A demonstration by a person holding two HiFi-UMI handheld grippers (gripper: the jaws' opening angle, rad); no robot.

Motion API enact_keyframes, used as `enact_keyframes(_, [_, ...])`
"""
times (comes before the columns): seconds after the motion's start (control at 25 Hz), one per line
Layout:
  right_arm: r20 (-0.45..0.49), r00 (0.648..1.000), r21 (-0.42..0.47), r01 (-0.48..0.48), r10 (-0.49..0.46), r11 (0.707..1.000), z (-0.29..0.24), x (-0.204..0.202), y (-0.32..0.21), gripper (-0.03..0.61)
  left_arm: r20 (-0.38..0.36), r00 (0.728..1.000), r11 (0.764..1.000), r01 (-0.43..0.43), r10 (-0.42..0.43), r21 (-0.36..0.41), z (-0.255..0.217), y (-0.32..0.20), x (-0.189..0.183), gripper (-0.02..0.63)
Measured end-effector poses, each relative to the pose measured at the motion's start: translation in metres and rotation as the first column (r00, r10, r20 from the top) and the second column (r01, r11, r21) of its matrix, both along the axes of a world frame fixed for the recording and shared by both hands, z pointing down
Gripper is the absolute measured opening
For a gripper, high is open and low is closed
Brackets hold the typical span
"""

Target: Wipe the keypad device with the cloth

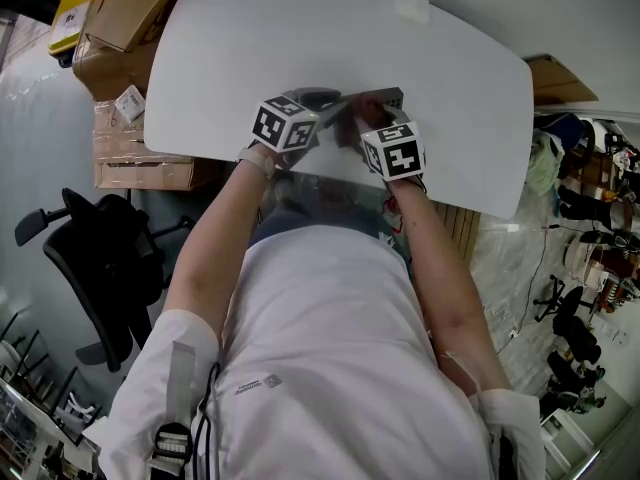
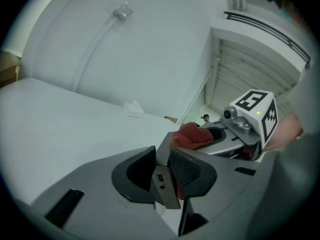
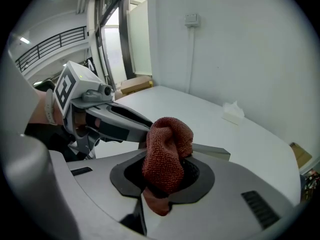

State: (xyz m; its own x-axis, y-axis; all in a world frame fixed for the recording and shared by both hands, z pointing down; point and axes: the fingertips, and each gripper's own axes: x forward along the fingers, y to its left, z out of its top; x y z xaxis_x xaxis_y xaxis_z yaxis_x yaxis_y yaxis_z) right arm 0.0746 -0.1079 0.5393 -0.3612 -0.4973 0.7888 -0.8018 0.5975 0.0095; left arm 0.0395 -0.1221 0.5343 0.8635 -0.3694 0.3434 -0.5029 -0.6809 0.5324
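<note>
My left gripper (image 2: 167,171) is shut on a thin grey keypad device (image 2: 163,181), held on edge with a port on its narrow side facing the camera. My right gripper (image 3: 162,176) is shut on a bunched red cloth (image 3: 167,151). The cloth (image 2: 192,136) rests against the far top end of the device, whose grey edge (image 3: 212,151) shows just behind the cloth in the right gripper view. In the head view both grippers (image 1: 285,123) (image 1: 393,150) meet over the near edge of the white table (image 1: 250,48). The device's keys are hidden.
A small white crumpled tissue (image 2: 132,108) lies on the far side of the table near the wall. Cardboard boxes (image 1: 120,28) are stacked left of the table, and a black office chair (image 1: 100,258) stands on the floor beside the person.
</note>
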Motion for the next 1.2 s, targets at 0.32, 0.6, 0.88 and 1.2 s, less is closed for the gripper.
enact_keyframes(0.32, [0.014,1.0,0.003,-0.019,0.019,1.0,0.006,0.001,0.006,0.092,-0.012,1.0,1.0,0.003,-0.003,0.001,0.0,0.001,-0.001,0.091])
enact_keyframes(0.6, [0.023,0.999,-0.009,-0.026,0.026,1.0,0.013,0.002,0.012,0.092,-0.014,1.0,1.0,0.006,-0.006,0.002,0.0,0.0,-0.002,0.091])
enact_keyframes(0.88, [0.029,0.999,-0.027,-0.033,0.033,0.999,0.021,0.005,0.021,0.092,-0.014,1.0,1.0,0.003,-0.003,0.003,-0.001,0.0,-0.001,0.091])
enact_keyframes(1.2, [0.034,0.999,-0.042,-0.031,0.032,0.999,0.028,0.007,0.028,0.092,-0.017,1.0,1.0,0.005,-0.004,0.005,-0.001,0.001,-0.001,0.091])
